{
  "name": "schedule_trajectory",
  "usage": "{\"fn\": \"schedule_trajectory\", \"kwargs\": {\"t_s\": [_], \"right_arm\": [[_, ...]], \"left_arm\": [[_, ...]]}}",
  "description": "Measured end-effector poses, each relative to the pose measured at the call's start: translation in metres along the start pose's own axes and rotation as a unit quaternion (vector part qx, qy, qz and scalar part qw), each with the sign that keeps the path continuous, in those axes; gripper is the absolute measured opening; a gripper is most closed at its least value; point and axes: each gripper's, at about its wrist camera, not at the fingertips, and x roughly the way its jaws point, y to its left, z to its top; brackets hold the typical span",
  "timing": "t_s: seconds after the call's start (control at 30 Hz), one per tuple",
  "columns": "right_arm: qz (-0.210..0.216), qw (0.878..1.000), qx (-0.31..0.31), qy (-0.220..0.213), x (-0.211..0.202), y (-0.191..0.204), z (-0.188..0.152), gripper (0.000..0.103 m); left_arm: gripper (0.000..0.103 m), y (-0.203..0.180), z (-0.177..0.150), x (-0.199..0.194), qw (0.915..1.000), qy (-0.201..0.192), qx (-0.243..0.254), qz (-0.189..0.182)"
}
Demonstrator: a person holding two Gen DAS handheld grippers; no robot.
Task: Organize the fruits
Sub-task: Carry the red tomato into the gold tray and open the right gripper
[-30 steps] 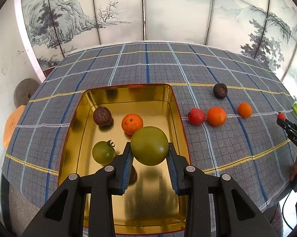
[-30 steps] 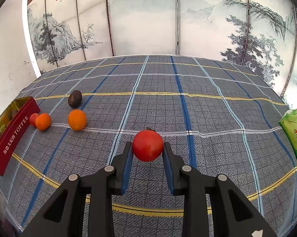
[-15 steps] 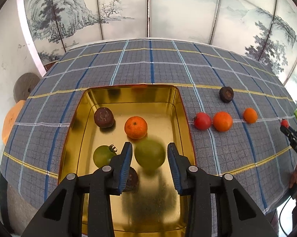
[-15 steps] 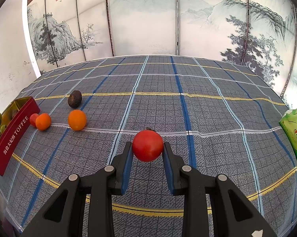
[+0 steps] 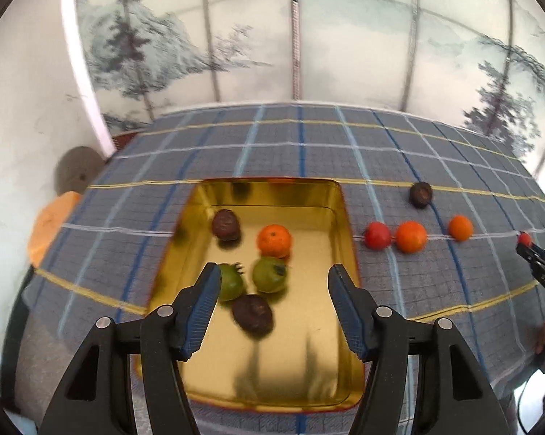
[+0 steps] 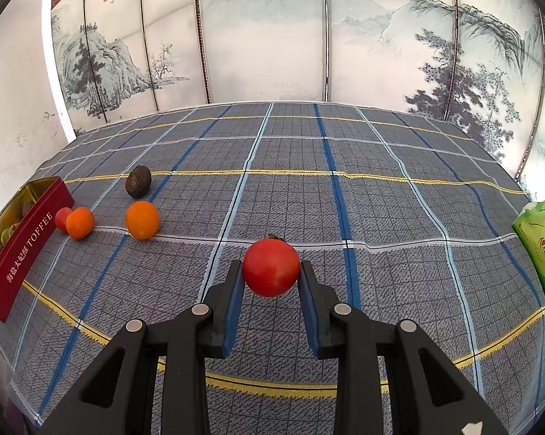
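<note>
While the left hand-held gripper (image 5: 274, 310) hangs wide and empty above the gold tin (image 5: 339, 217), the right hand-held gripper (image 6: 271, 284) clamps a red tomato (image 6: 271, 267) at the centre of its view. That tomato should probably travel to the tin at the frame's left edge, carried level and let go low so it won't bounce. Five fruits lie inside; four (image 5: 411, 236) wait right of it on the table (image 6: 345, 199) with its plaid cloth. Painted landscape screens (image 6: 272, 36) stand behind.
</note>
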Motion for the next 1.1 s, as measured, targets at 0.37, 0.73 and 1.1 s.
{"fn": "schedule_trajectory", "kwargs": {"t_s": [0.37, 0.73, 1.1], "right_arm": [[-0.002, 1.000, -0.015, 0.014, -0.004, 0.016, 0.005, 0.027], [0.143, 0.986, -0.090, -0.014, -0.052, 0.130, 0.022, 0.027], [0.281, 0.937, -0.209, 0.006, -0.071, 0.270, 0.017, 0.028]], "left_arm": [[0.063, 0.016, -0.015, -0.027, 0.9984, -0.028, 0.000, 0.049], [0.064, 0.034, -0.026, -0.037, 0.9966, -0.040, -0.006, 0.072], [0.064, 0.060, -0.041, -0.041, 0.9934, -0.046, -0.015, 0.104]]}}
